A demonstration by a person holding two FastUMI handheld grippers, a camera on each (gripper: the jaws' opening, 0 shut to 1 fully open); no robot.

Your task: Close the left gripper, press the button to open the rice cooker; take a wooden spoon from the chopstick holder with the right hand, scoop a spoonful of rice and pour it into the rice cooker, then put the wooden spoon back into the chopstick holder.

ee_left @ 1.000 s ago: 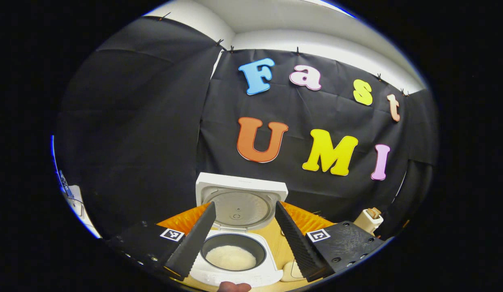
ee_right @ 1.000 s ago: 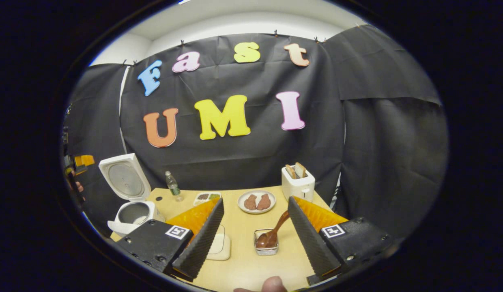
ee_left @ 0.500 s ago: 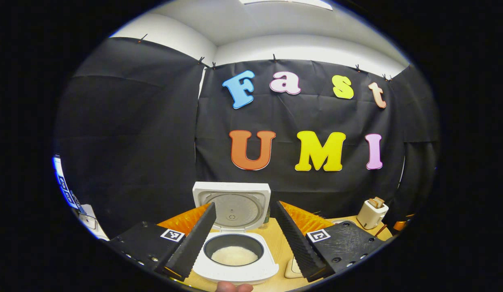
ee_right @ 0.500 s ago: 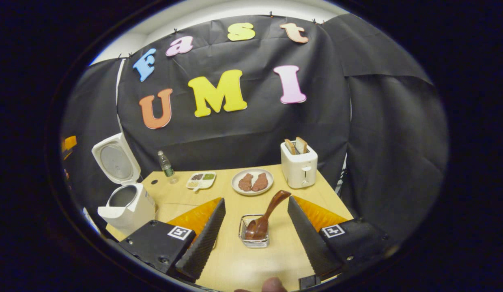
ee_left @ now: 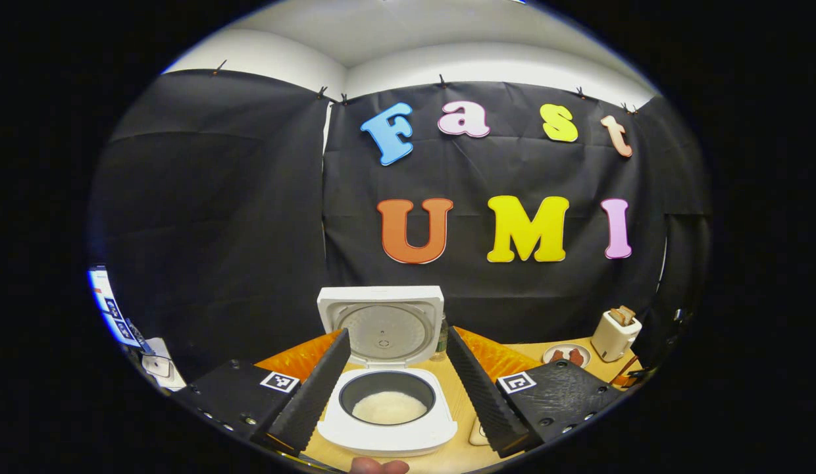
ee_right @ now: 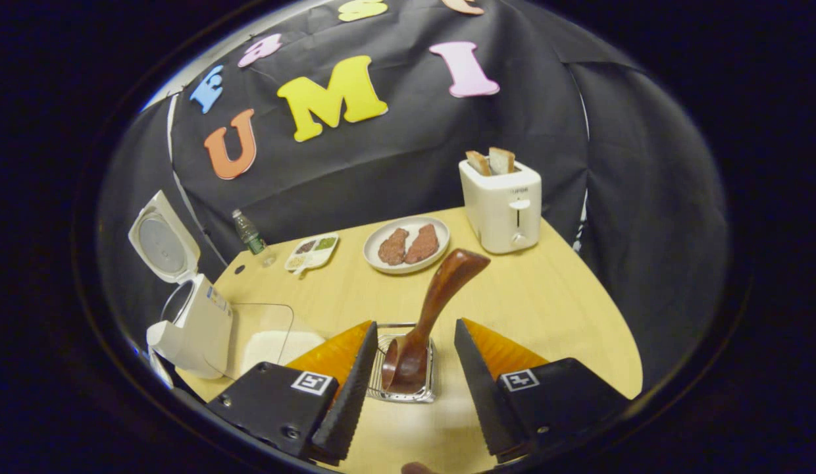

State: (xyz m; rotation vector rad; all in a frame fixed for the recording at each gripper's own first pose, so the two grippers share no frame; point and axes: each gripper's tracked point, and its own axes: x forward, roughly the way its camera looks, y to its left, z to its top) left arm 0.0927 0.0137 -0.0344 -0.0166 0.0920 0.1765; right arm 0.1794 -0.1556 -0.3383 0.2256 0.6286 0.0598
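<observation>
Left tongs: spread wide and gripping nothing, hanging in front of the rice cooker, one finger to each side of the pot as seen in the left gripper view.
Rice cooker: white, standing on the tabletop with its lid swung up and back, nearly upright. In the right gripper view it sits at the tabletop's left edge.
Rice in the cooker: a pale layer lying in the bottom of the dark inner pot.
Right tongs: released, holding nothing, one finger on each side of the chopstick holder; whether they touch it I cannot tell.
Chopstick holder: a small wire basket on the tabletop, between the right tongs' fingers.
Wooden spoon: dark brown, standing in the chopstick holder bowl down, its handle leaning up and away towards the plate.
Rice container: a clear box with white rice in it, on the tabletop just beside the rice cooker.
Plate: white, two brown pieces of food on it, near the far side.
Toaster: white, two slices of bread sticking up, just right of the plate.
Bottle: small, upright by the booth wall.
Sectioned dish: between the bottle and the plate.
</observation>
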